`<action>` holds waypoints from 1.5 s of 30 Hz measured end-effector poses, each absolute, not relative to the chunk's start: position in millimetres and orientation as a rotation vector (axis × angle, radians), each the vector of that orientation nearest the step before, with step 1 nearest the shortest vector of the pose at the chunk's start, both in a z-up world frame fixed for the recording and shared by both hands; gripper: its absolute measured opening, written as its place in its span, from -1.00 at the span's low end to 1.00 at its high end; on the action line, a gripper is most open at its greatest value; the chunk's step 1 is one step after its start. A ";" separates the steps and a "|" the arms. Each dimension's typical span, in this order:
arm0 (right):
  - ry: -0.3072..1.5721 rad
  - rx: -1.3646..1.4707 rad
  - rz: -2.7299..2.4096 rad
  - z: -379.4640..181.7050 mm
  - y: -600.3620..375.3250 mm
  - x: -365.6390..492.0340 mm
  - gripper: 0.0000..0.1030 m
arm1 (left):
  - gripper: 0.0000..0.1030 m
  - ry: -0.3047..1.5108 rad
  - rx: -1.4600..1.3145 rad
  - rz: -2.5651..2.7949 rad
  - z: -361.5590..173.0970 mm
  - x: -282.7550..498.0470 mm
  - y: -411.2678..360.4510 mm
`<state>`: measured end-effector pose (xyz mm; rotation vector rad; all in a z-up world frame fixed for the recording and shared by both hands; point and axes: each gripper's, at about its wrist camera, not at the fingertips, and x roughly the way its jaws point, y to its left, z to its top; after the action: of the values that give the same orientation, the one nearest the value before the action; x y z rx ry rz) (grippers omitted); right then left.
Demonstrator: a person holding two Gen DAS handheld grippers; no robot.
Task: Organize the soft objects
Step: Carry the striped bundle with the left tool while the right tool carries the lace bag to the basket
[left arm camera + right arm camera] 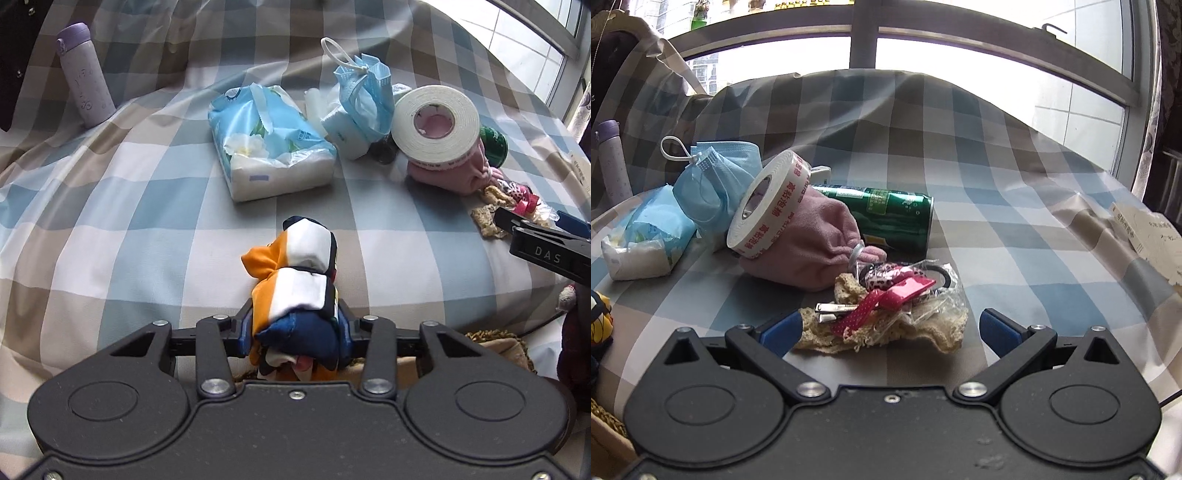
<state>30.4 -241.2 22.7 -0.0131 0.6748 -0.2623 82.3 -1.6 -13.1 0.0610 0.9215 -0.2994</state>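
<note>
The left gripper points forward, low over the bed, clenched on a rolled cloth bundle of orange, white and navy patches that sticks out ahead between its blue pads. The right gripper sits level just above the bedcover, its jaws spread wide and holding nothing; a beige crocheted lace piece with a pink ribbon hair clip in crinkled clear wrap lies between its fingers.

The bed wears a smooth checked cover in blue, tan and white, rumpled at the edges, with a bright window beyond it.

Ahead of the left gripper lies a soft plastic tissue pack, and right of that a pleated blue face mask. Ahead-left of the right gripper, a white foam tape roll with red lettering leans on a fuzzy pink cloth; a green can lies on its side behind them. A lilac bottle stands far left.
</note>
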 end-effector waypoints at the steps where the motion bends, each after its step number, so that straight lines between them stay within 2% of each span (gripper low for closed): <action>1: 0.676 -0.022 -0.259 24.0 -241.1 32.4 0.99 | -0.20 0.921 0.055 -0.304 -12.6 83.2 -1.3; 9: 0.720 -0.098 -0.265 20.3 -235.3 52.9 0.96 | -0.20 0.923 0.045 -0.315 -8.3 104.8 -3.8; 15: 0.759 -0.105 -0.247 17.7 -232.8 59.8 0.65 | -0.20 0.917 0.055 -0.324 -4.2 113.9 -5.2; 23: 0.796 0.044 -0.252 38.3 -252.6 61.2 0.63 | -0.20 0.883 0.069 -0.351 22.4 115.4 -0.7; 37: 0.719 0.158 -0.233 121.4 -256.8 42.4 0.64 | -0.20 0.675 0.210 -0.310 134.3 95.8 24.0; 45: 0.626 0.163 -0.143 165.8 -231.0 -12.9 0.64 | -0.20 0.700 0.118 -0.324 128.8 54.5 36.3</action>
<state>-12.9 -231.0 165.8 0.1628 0.6261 -0.1434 54.5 36.3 128.8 0.1185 0.6995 -0.3243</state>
